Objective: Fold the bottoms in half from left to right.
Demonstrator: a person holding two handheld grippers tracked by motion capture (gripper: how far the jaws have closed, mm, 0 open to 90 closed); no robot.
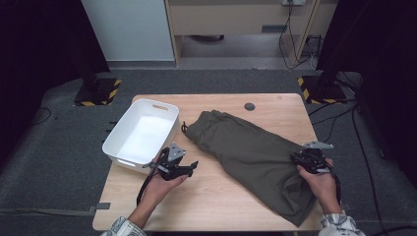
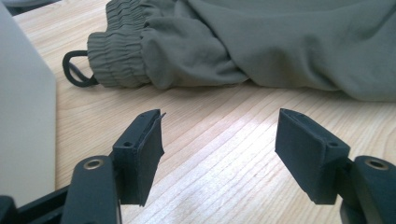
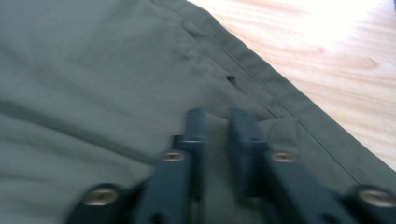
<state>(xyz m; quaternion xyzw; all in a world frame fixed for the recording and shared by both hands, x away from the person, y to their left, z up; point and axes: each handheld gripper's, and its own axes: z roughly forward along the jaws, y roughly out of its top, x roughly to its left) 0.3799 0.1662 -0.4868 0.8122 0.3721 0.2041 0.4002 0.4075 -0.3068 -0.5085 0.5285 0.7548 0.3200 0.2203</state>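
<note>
Olive trousers point(image 1: 251, 157) flat on table point(image 1: 216, 201), right of white bin point(image 1: 140, 132). Long axis diagonal: waistband far-left near bin, hem near-right at table edge. Right gripper point(image 3: 215, 122) down on cloth near hem, jaws narrow, fold of fabric pinched between pads. Left gripper point(image 2: 219, 140) low over bare wood just short of waistband point(image 2: 116, 58), jaws wide, nothing between them.

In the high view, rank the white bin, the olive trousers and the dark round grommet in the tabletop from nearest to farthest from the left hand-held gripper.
1. White bin: just beyond the left hand-held gripper, at the table's left side.
2. Olive trousers: to the gripper's right, across bare wood.
3. Grommet: near the table's far edge, beyond the trousers' waistband.
</note>
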